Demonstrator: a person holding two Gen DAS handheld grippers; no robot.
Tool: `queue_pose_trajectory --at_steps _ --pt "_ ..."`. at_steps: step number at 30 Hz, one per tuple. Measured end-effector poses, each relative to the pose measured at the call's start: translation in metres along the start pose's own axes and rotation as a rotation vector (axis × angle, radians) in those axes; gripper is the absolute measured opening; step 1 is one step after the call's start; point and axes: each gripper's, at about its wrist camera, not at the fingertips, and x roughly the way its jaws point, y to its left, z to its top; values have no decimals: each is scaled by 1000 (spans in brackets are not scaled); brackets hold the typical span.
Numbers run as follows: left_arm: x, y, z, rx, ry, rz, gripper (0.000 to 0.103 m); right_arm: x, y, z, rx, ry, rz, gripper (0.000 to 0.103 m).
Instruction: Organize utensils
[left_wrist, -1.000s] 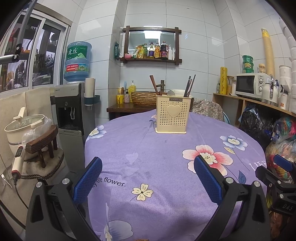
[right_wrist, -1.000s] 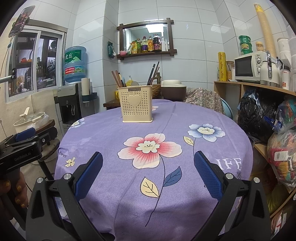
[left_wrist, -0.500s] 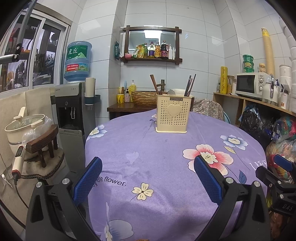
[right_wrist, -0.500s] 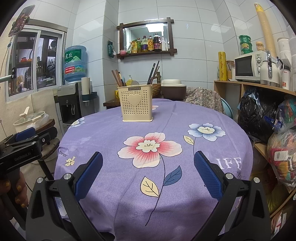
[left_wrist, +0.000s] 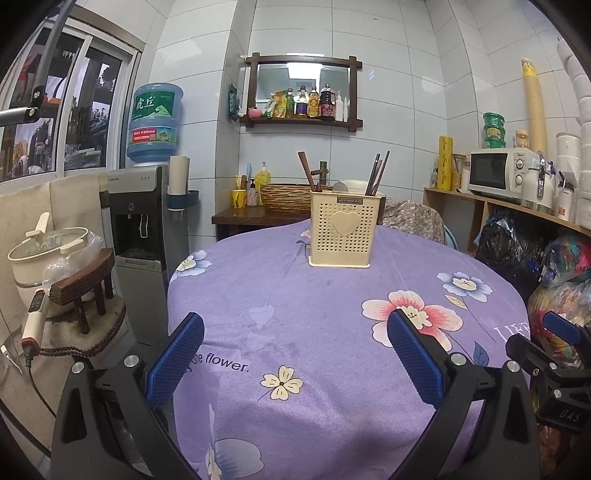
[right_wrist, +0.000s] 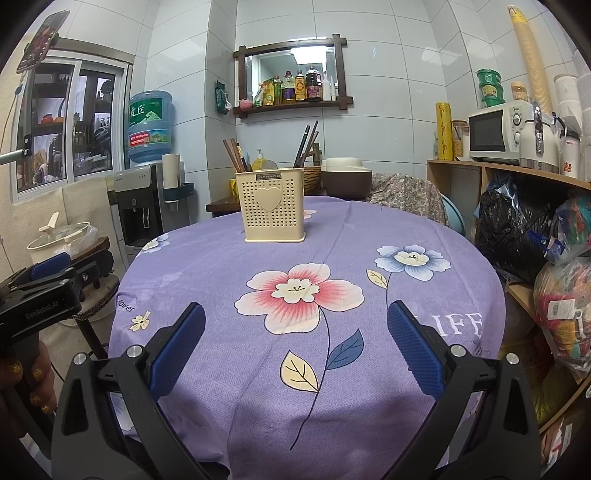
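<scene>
Toward the upper middle of both frames stood the cream holder (left_wrist: 340, 234) with its heart panel, upright on the purple flowered tablecloth (left_wrist: 295, 302), well apart from our two tools; dark chopsticks (left_wrist: 376, 174) leaned out of its right side and brown ones (left_wrist: 307, 172) out of its left, with something pale and round between them that we could not identify. At the bottom of the left wrist view our left gripper (left_wrist: 295, 354) hung with its blue pads (left_wrist: 177, 356) spread wide and nothing between them; at the bottom of the right wrist view our right gripper (right_wrist: 295, 345) was likewise spread and empty, its pads (right_wrist: 413, 349) over the cloth near the big pink flower (right_wrist: 299, 291); we saw no loose utensil lying on the cloth in either view.

We judged that no sorting step was yet under way, since neither tool touched anything and both sat back at the near edge of the table; whether the work was about to begin or was already finished we could not tell from these views, though the utensils already stood grouped in the holder.

If sorting remained, the next move would call for a reach forward toward the upper centre, a narrowing of the pads around one thin stick above the holder's rim, and a straight lift so the light holder did not tip; the other tool might steady the holder's wall.
</scene>
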Motion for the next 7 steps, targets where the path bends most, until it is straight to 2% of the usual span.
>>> queue_pose_trajectory --at_steps 7 --pt "0 1 2 -1 7 4 98 -1 0 0 -3 -1 2 97"
